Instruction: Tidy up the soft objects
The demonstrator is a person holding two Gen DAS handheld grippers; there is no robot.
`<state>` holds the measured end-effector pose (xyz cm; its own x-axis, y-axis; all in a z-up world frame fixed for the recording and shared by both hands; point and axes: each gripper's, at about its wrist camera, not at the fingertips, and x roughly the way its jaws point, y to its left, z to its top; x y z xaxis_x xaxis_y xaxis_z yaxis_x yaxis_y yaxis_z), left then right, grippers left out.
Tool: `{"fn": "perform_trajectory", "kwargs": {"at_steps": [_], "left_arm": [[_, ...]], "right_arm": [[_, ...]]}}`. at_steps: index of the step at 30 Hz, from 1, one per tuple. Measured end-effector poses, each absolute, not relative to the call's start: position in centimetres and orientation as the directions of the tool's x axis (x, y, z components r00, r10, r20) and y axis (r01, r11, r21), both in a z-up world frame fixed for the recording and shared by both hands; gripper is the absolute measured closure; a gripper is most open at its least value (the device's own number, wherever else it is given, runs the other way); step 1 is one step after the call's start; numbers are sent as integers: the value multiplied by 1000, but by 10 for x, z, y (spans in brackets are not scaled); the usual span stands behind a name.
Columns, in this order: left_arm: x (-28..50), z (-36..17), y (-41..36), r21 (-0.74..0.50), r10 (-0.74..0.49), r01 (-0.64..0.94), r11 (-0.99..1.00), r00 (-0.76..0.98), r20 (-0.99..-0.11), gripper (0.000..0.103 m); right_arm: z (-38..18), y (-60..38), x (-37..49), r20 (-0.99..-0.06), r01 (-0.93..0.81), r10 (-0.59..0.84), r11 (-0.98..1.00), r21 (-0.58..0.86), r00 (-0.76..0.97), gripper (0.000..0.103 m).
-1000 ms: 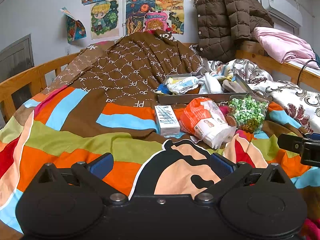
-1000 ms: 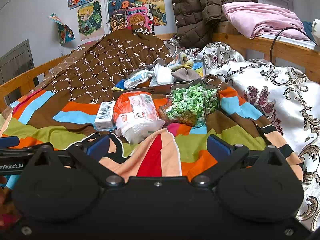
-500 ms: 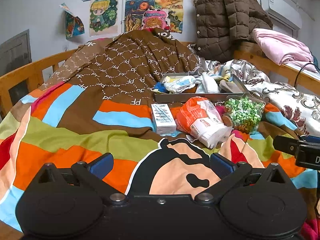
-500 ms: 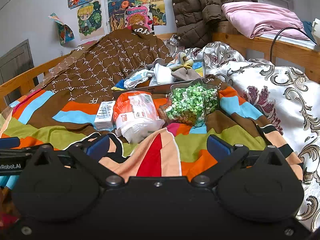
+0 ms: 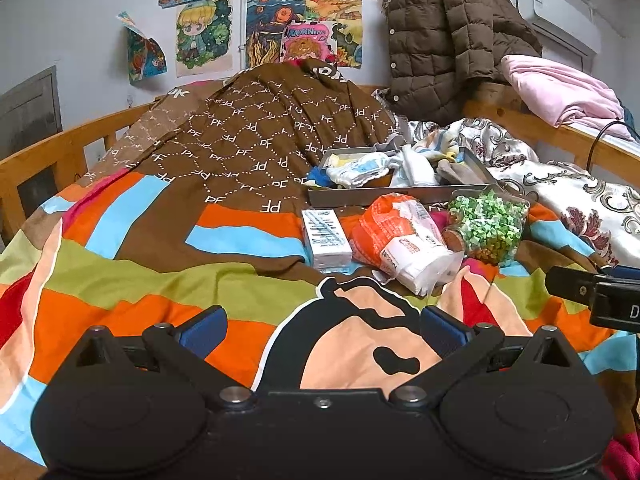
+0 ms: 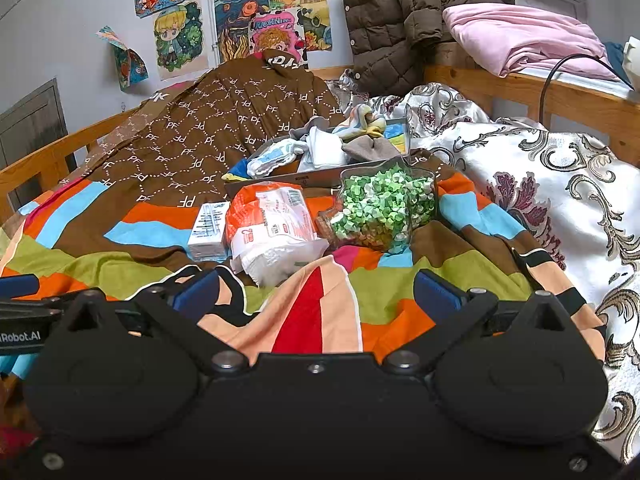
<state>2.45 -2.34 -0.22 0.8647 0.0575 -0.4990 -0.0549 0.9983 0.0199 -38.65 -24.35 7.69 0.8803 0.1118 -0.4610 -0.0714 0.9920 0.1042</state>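
On the striped bedspread lie an orange-and-white soft pack [image 5: 404, 240] [image 6: 272, 224], a small white carton [image 5: 325, 238] [image 6: 210, 230] to its left, and a clear jar of green bits [image 5: 486, 228] [image 6: 384, 210] to its right. Behind them a grey tray [image 5: 384, 196] [image 6: 320, 178] holds several socks and cloths [image 5: 360, 170] [image 6: 320, 150]. My left gripper [image 5: 322, 330] is open low over the bedspread, well short of the pack. My right gripper [image 6: 316, 294] is open too, just in front of the pack, nothing between its fingers.
A brown patterned blanket [image 5: 260, 140] is heaped at the back left. A silvery floral quilt [image 6: 540, 184] lies on the right. A brown padded coat [image 5: 448, 36] and pink bedding [image 6: 520, 40] sit on the wooden rail [image 6: 560, 96]. A wooden bed rail [image 5: 60, 152] runs along the left.
The left view has shifted slightly, with the objects sitting a little lower and further left in it. The right gripper has stayed still. Both remain open.
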Motion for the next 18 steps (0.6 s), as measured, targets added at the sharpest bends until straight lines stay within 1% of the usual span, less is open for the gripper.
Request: {"fn": "perform_trajectory", "kwargs": {"at_steps": [18], "left_arm": [[25,-2,-22,19,61,-60,998,861,-505,1]], "right_arm": [[77,-243,-387,-461,-72,112,992,103,880,1]]}}
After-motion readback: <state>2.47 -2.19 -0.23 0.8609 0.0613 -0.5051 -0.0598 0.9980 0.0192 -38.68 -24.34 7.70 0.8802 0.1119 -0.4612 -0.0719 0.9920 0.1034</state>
